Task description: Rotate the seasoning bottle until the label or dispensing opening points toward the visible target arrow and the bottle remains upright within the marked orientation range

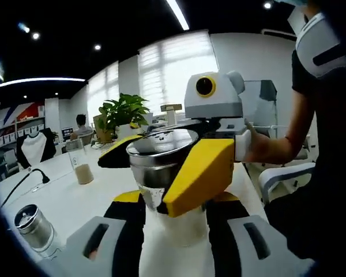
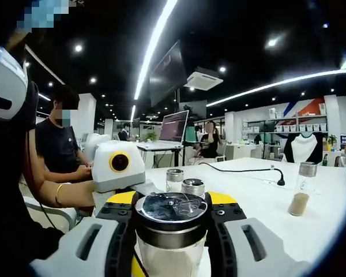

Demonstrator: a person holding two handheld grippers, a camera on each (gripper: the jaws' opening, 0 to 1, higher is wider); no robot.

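Centre frame, both views: seasoning bottle (image 2: 170, 231), rigid slick glass, steel cap; left gripper (image 1: 173, 228) and right gripper (image 2: 170, 245) each clasp its body.

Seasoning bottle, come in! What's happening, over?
Left hand-held gripper and right hand-held gripper both clamp the seasoning bottle. Bottle upright. No target arrow seen. Spare grinders behind, clear.

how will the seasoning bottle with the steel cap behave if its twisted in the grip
The seasoning bottle looks glass-bodied with a polished metal cap, so probably rigid and slippery. It seems tall and narrow, so it may tip. Both hand-held grippers, right and left, appear closed around it.
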